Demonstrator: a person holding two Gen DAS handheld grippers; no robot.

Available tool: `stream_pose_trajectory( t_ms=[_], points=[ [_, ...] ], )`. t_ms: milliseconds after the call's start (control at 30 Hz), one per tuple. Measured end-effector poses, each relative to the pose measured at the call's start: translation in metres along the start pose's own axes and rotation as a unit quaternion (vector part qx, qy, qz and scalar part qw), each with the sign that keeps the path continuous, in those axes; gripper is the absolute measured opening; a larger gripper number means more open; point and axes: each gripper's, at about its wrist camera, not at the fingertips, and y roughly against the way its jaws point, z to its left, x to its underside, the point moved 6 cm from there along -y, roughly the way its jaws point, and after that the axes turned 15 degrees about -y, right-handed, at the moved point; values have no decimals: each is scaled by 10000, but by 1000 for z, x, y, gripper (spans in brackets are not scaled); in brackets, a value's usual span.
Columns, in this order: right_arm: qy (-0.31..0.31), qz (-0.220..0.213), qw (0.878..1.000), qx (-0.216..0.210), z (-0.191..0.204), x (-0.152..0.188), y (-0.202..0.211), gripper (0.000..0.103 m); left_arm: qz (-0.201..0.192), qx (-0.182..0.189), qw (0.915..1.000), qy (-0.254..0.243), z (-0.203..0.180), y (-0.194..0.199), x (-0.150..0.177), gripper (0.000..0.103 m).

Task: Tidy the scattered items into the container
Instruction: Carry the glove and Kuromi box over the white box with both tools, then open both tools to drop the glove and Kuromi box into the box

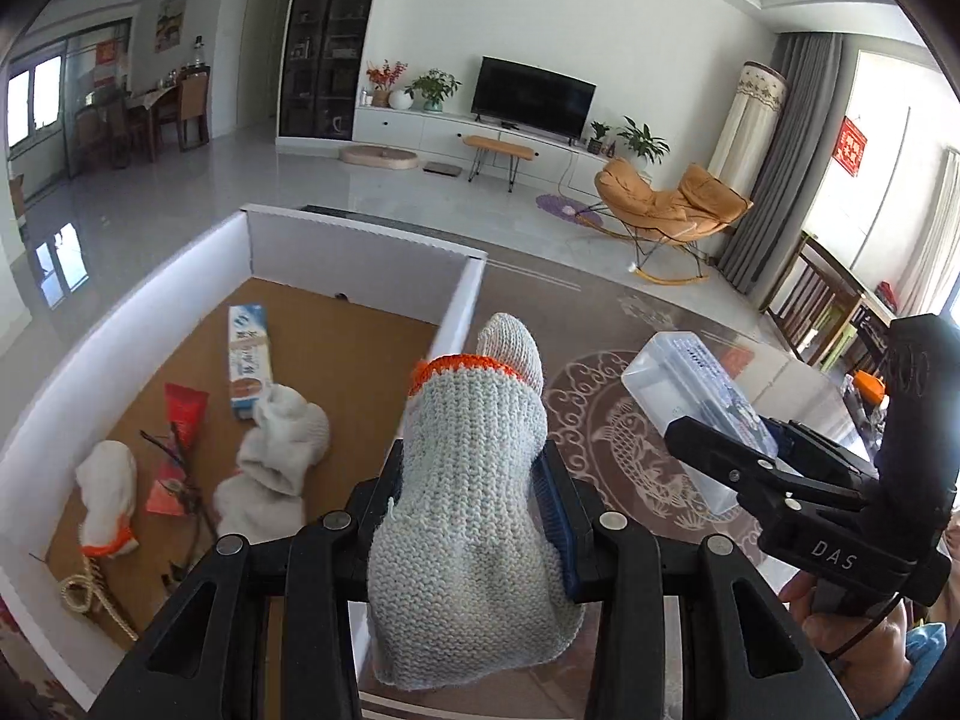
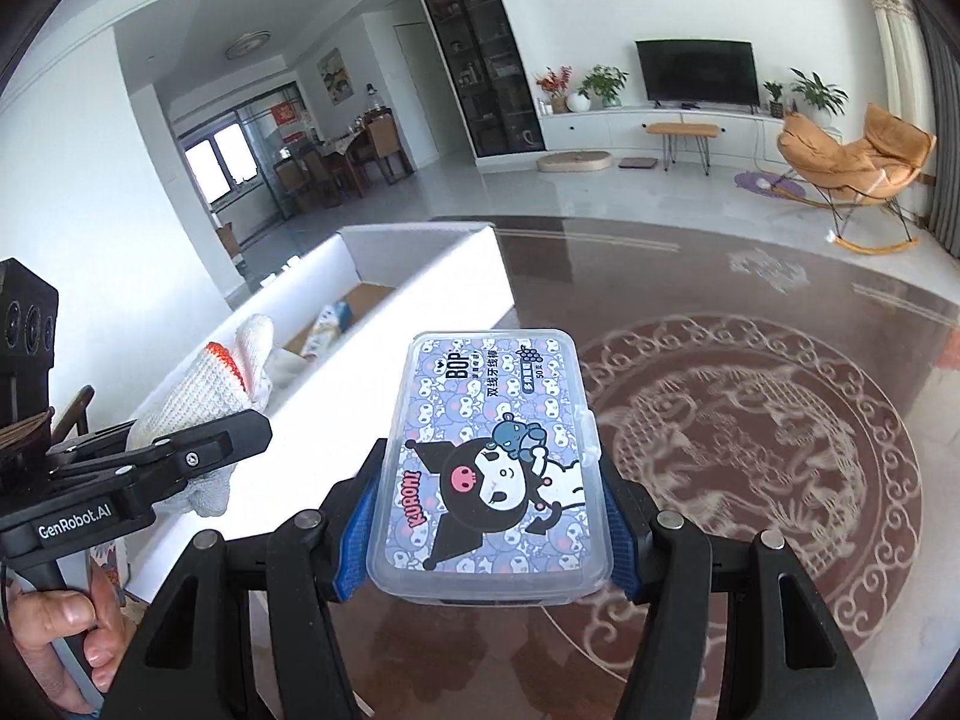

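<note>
My left gripper (image 1: pixel 474 480) is shut on a grey knitted glove with an orange cuff (image 1: pixel 474 480), held above the right wall of the white open box (image 1: pixel 360 246). The glove also shows in the right wrist view (image 2: pixel 198 390). My right gripper (image 2: pixel 489 498) is shut on a clear plastic floss-pick case with a cartoon label (image 2: pixel 492 456), held above the table to the right of the box (image 2: pixel 420 294). In the left wrist view the case (image 1: pixel 690 408) sits in the right gripper (image 1: pixel 756 462).
Inside the box lie a toothpaste carton (image 1: pixel 249 366), a red packet (image 1: pixel 186 414), white socks (image 1: pixel 276 462), another glove (image 1: pixel 108 498) and a rope (image 1: pixel 90 594). The glass table with a round fish pattern (image 2: pixel 750 450) spreads to the right.
</note>
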Motion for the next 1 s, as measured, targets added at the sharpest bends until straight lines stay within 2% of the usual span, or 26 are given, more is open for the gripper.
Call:
stream_pose_trajectory(
  t_ms=[67,100,233,400,467,500,533,567,633,667,767,900,1000],
  points=[
    [350,-31,9990,-277,51,-21,-22,61,106,-473,9987,130,52,-3,-6,40],
    [527,-48,9979,-365,75,-29,-34,61,186,-589,9978,255,74,-7,-6,40],
    [1016,91,9940,-406,141,-49,-96,61,598,-781,9924,738,145,-39,5,40],
    [1257,461,9910,48,161,-45,-174,61,1081,-757,9866,958,172,-85,25,40],
    [1301,560,9895,293,157,-43,-198,62,1262,-747,9837,1043,174,-101,30,45],
    [1312,764,9874,450,154,-41,-213,63,1359,-754,9817,1096,175,-107,32,49],
    [1235,1060,9850,570,147,-37,-229,63,1431,-747,9802,1147,176,-113,34,62],
    [1043,1468,9821,550,140,-31,-242,63,1474,-747,9788,1210,175,-116,35,84],
    [502,2192,9742,185,125,-21,-258,63,1431,-811,9777,1306,174,-115,38,102],
    [361,2225,9742,130,122,-20,-257,63,1388,-889,9773,1328,174,-111,39,102],
    [398,1773,9831,235,117,-31,-237,64,1274,-1088,9755,1425,176,-95,39,102],
    [363,1678,9843,413,118,-36,-210,63,1173,-1322,9702,1657,171,-65,33,102],
    [403,1434,9879,435,116,-34,-176,64,1342,-1703,9632,1589,156,-35,35,102]
  ],
)
